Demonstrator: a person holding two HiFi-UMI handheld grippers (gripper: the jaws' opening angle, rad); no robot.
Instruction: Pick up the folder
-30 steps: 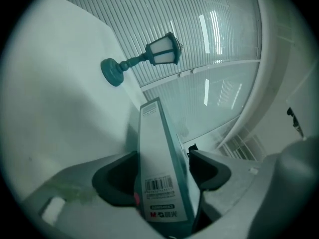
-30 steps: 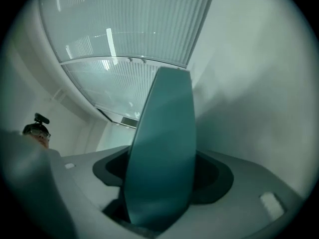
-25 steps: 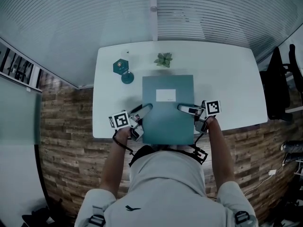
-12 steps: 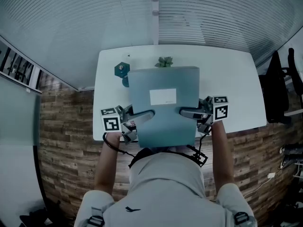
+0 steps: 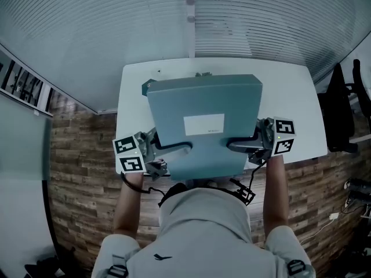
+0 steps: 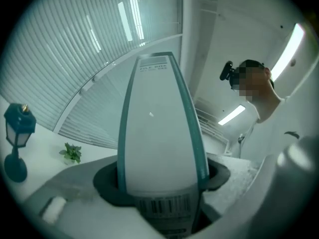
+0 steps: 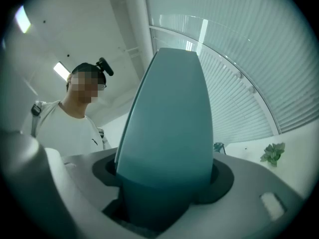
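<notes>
Above the white desk (image 5: 290,97) and clear of its top hung the thick teal folder (image 5: 203,106), its white label (image 5: 204,124) facing up. My left tongs (image 5: 174,147) were clenched on the folder's left side, where its white barcoded spine filled the gap between the jaws. My right tongs (image 5: 240,145) were clenched on its plain teal right side. On the desk behind stood a small teal lamp ornament (image 6: 17,133) and, near it, a little green plant (image 6: 71,152), before the slatted blinds (image 5: 261,22).
</notes>
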